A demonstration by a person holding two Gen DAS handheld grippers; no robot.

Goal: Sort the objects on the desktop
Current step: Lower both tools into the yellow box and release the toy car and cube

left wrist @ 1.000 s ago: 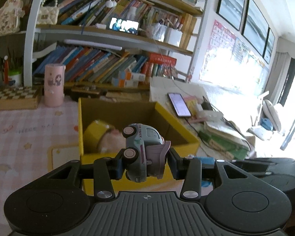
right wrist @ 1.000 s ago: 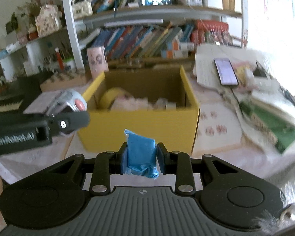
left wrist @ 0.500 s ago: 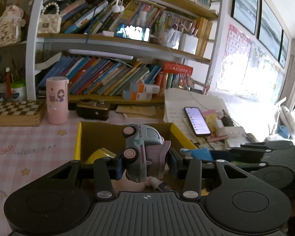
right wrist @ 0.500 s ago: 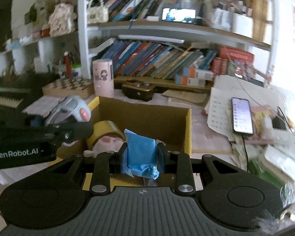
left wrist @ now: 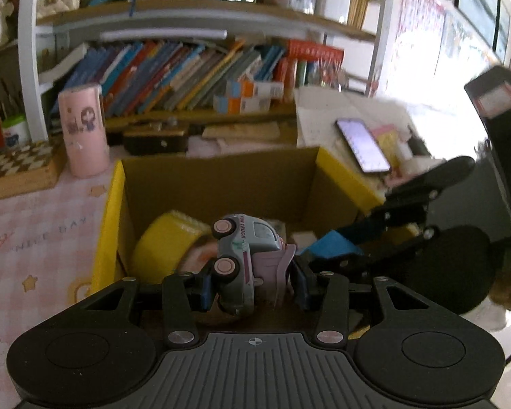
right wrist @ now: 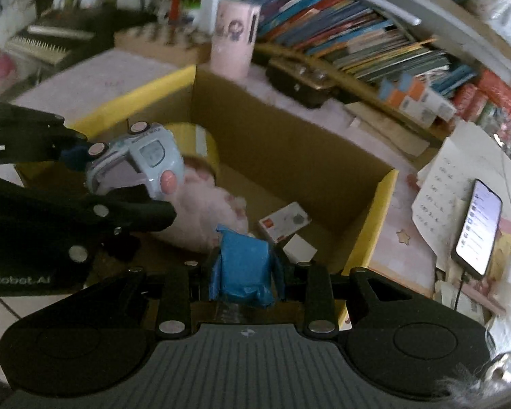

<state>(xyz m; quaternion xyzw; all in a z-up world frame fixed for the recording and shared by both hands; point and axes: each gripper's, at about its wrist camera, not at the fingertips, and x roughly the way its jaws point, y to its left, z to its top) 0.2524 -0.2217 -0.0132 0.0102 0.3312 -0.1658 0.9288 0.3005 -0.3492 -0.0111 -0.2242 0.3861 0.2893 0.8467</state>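
Observation:
My left gripper (left wrist: 252, 284) is shut on a small pale-blue toy truck (left wrist: 245, 255) with pink wheels, held over the open yellow cardboard box (left wrist: 114, 211). From the right wrist view the same truck (right wrist: 136, 165) hangs at the left above the box (right wrist: 374, 218). My right gripper (right wrist: 245, 274) is shut on a crumpled blue packet (right wrist: 243, 266), also over the box; the packet (left wrist: 330, 247) shows at the right of the left wrist view. Inside the box lie a yellow tape roll (left wrist: 163, 248), a pink soft toy (right wrist: 214, 211) and small cards (right wrist: 284, 225).
A pink cylinder cup (left wrist: 83, 133) and a chessboard box (left wrist: 17, 167) stand behind the box on the pink tablecloth. A phone (right wrist: 478, 228) lies on papers at the right. Bookshelves (left wrist: 194, 71) fill the back, with a dark case (left wrist: 155, 139) below them.
Both grippers have moved forward and tipped down over the box's opening, each keeping its object. The right gripper has rolled, so its view is tilted.

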